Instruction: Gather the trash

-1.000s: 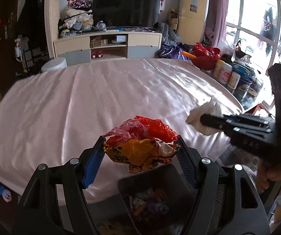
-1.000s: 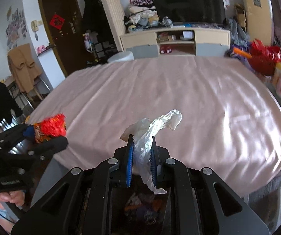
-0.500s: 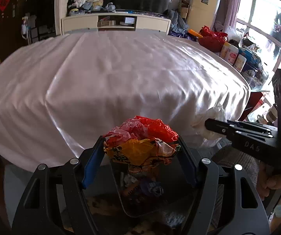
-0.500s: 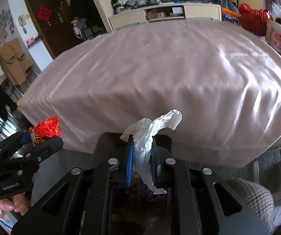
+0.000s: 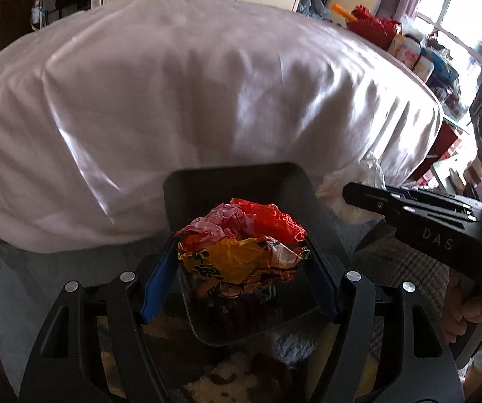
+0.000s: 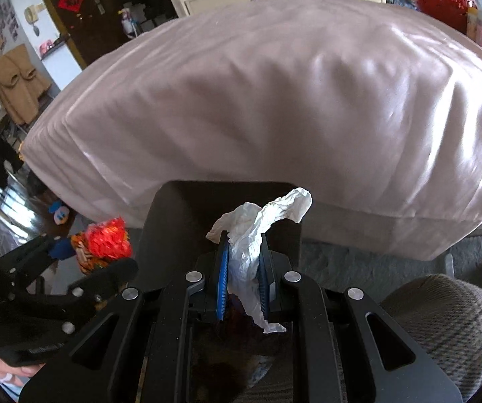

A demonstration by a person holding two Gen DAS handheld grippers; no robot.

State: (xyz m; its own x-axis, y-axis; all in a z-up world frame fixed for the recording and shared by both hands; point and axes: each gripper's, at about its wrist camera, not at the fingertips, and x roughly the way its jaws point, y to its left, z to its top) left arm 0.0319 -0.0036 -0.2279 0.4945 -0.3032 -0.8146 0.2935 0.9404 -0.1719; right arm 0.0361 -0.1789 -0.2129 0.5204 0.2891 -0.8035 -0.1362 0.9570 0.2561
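Observation:
My left gripper [image 5: 241,255] is shut on a crumpled red and yellow snack wrapper [image 5: 241,238] and holds it over a dark trash bin [image 5: 234,181] on the floor by the bed. My right gripper [image 6: 243,268] is shut on a crumpled white tissue [image 6: 257,225] over the same bin [image 6: 180,221]. The right gripper with the tissue [image 5: 358,181] shows at the right of the left wrist view. The left gripper with the wrapper [image 6: 106,241] shows at the left of the right wrist view. Trash lies inside the bin.
A bed with a pink satin cover [image 5: 190,94] fills the space beyond the bin. A patterned rug [image 6: 375,268] lies on the floor. A grey knitted knee [image 6: 442,319] is at the right. A toy [image 6: 60,213] lies on the floor at the left.
Both grippers have tilted downward and moved lower over the bin, each still holding its trash. The bed now fills the upper view and the bin's rim shows beyond the fingers.

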